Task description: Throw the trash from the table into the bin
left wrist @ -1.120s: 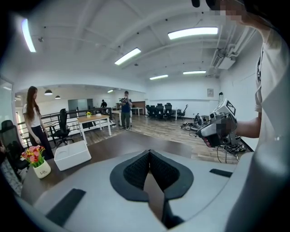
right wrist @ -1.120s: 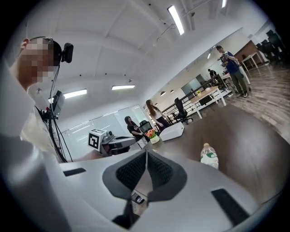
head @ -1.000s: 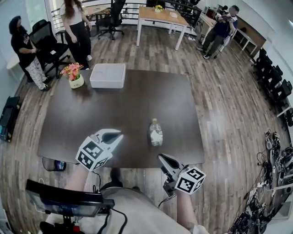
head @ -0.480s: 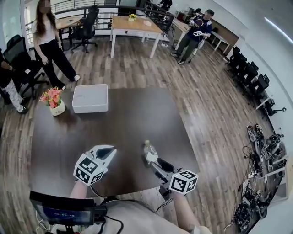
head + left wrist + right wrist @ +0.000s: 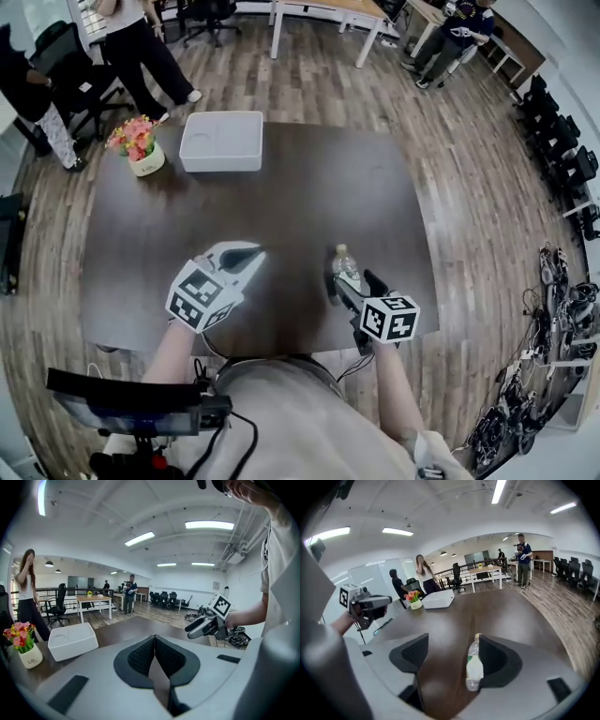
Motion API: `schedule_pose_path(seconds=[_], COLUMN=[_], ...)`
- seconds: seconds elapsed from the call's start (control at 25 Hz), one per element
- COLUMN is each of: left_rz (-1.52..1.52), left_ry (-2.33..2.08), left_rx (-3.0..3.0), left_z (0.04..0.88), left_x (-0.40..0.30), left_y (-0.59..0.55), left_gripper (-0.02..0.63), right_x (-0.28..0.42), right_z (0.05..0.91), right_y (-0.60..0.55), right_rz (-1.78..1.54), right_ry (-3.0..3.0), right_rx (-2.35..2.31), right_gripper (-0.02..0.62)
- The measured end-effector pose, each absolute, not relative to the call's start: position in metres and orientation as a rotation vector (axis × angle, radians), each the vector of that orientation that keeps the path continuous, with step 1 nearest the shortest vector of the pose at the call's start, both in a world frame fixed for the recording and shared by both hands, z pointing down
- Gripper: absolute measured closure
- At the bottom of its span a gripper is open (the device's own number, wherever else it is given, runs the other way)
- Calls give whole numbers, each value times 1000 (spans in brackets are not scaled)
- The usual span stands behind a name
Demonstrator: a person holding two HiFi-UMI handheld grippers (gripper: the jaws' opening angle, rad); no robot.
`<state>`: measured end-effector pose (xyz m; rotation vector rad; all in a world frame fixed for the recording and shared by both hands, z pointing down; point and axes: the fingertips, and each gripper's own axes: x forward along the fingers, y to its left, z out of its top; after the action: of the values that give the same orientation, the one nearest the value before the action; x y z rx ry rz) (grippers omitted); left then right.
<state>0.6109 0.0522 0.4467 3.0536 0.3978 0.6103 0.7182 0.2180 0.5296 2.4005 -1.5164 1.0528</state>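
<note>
With the left gripper (image 5: 154, 641) shut and empty, the right gripper (image 5: 453, 641), jaws just opened wide, straddles the lying bottle (image 5: 474, 667) at the table's (image 5: 309, 187) five o'clock, nearer one pad, so an off-centre squeeze may squirt it off the edge.

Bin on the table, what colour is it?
The bin is plain white, clearest in the head view.

A pale grey short-sleeved top (image 5: 281, 422) is worn; a black cable (image 5: 246, 441) is seen lying over it; the left gripper (image 5: 253, 253) and right gripper (image 5: 352, 279) are cased in light grey shells; black ribbed pads (image 5: 140, 657) are fitted inside; a white cube (image 5: 199, 302) printed with black square markers is mounted on each.
</note>
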Motion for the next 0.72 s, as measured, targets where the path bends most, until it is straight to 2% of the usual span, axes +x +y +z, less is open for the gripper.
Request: schedule_pose_path(seconds=[0.12, 0.24, 0.72], left_rz=[677, 729, 834], left_ry=[344, 343, 384], left_rx=[3035, 3034, 3057], left_z=[452, 447, 442], left_x=[608, 615, 634], left_y=[59, 75, 120], left_gripper=[594, 594, 594], right_x=[726, 731, 757], right_z=[563, 579, 623], right_y=[224, 226, 247], right_rz=[1127, 1240, 1310], right_ry=[-1483, -1514, -1355], right_rx=[2296, 2259, 2068], right_gripper=[272, 207, 204])
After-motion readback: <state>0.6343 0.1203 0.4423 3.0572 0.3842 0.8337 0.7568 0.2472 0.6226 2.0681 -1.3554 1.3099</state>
